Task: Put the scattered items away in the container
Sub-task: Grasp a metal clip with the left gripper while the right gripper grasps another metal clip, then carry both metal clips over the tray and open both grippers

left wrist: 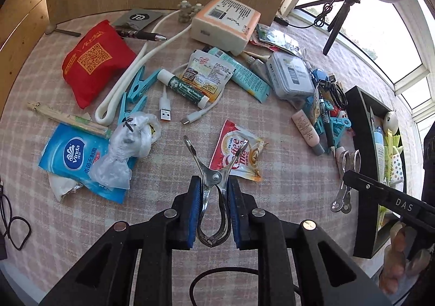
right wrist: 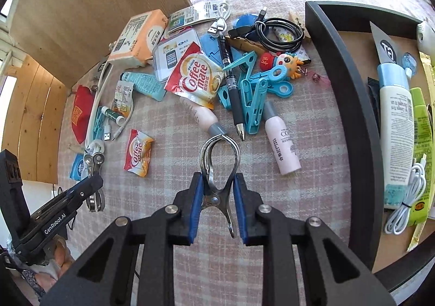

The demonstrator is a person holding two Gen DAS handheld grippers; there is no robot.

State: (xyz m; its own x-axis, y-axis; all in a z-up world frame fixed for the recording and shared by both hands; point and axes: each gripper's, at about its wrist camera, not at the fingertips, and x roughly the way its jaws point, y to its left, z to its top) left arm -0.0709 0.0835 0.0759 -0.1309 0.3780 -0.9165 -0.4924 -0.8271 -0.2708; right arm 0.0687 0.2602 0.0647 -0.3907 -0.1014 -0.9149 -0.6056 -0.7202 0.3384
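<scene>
From the left wrist, my left gripper (left wrist: 214, 191) is clamped on a metal clip (left wrist: 214, 183), pads pressing its handles just behind the pivot, so its mouth gapes forward over a Coffee mate sachet (left wrist: 239, 155) on the table (left wrist: 285, 170). The clip hangs clear of the cloth — lifted, I judge, for carrying. The tray (left wrist: 361, 148) sits at the table's right edge, already holding a few things.

From the right wrist, my right gripper (right wrist: 216, 194) grips a second clip (right wrist: 218, 170) at its pivot, spring loop pointing forward toward a pink bottle (right wrist: 281, 142) and a pen (right wrist: 232, 83). The tray wall (right wrist: 350, 83) is just to the right — a short swing, I think. Most clutter is not yet tidied.
</scene>
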